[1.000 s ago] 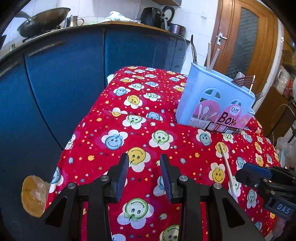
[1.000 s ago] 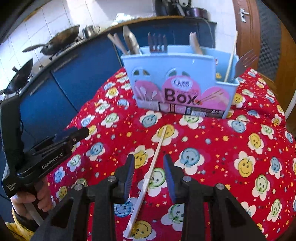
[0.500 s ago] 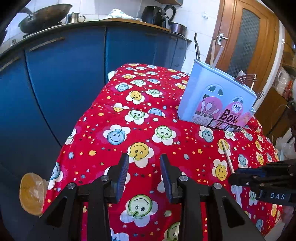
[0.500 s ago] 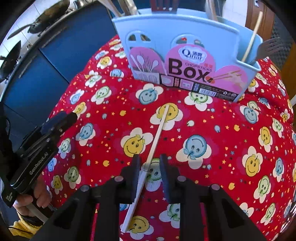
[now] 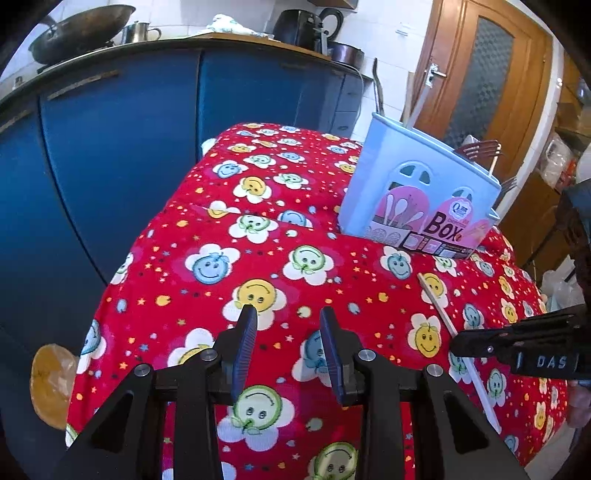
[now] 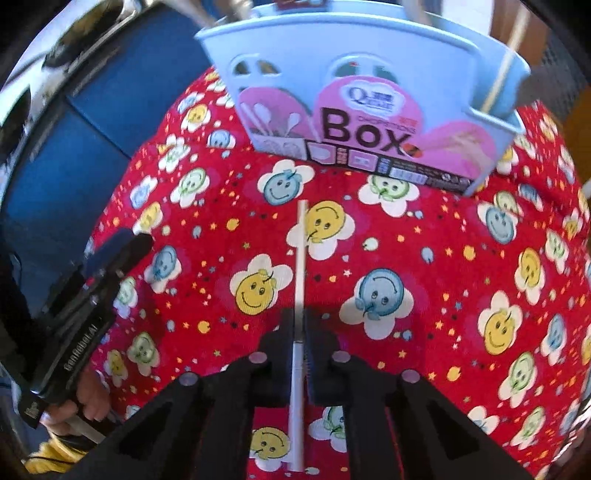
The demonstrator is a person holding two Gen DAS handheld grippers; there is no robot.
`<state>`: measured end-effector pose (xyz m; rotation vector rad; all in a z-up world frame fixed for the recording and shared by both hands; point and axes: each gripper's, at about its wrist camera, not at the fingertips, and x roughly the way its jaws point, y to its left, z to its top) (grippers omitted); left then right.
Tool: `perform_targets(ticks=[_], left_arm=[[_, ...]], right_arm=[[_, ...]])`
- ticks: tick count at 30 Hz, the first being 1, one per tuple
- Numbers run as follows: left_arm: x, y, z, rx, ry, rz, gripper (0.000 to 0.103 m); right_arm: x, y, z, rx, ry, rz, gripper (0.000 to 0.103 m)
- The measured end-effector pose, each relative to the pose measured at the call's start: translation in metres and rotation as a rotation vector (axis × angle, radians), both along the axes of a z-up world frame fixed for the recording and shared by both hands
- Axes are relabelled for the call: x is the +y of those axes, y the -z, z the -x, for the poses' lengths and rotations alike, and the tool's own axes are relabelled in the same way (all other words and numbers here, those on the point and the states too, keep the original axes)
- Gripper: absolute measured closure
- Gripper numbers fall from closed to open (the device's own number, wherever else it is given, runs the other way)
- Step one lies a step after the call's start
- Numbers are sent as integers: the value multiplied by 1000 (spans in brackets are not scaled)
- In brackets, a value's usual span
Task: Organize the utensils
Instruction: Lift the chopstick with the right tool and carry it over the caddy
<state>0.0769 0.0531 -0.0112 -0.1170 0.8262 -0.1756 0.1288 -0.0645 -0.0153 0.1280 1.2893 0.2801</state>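
Observation:
A single white chopstick (image 6: 301, 258) lies on the red smiley-face cloth (image 6: 443, 258), pointing toward the light-blue utensil box (image 6: 369, 92). My right gripper (image 6: 298, 317) is shut on the chopstick near its near end. The box holds forks, chopsticks and other utensils upright. In the left wrist view the chopstick (image 5: 439, 306) runs under the right gripper (image 5: 517, 347) at the right, and the box (image 5: 417, 188) stands behind it. My left gripper (image 5: 290, 325) is open and empty above the cloth, left of the chopstick.
Blue kitchen cabinets (image 5: 110, 147) stand behind and left of the cloth-covered table, with a wok (image 5: 81, 29) and a kettle (image 5: 303, 22) on the counter. A wooden door (image 5: 487, 74) is at the back right. The cloth drops off at the left edge (image 5: 110, 314).
My right gripper moved forward and down over the chopstick and closed on it. My left gripper stayed open and barely moved.

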Motion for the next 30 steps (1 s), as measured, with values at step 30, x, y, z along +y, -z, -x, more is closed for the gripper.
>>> perform_targets(ticks=[30], left_arm=[[-50,-18,-1,-33,58,-10,67]], right_arm=[[-108,-66,68,-511,213,-324,96]])
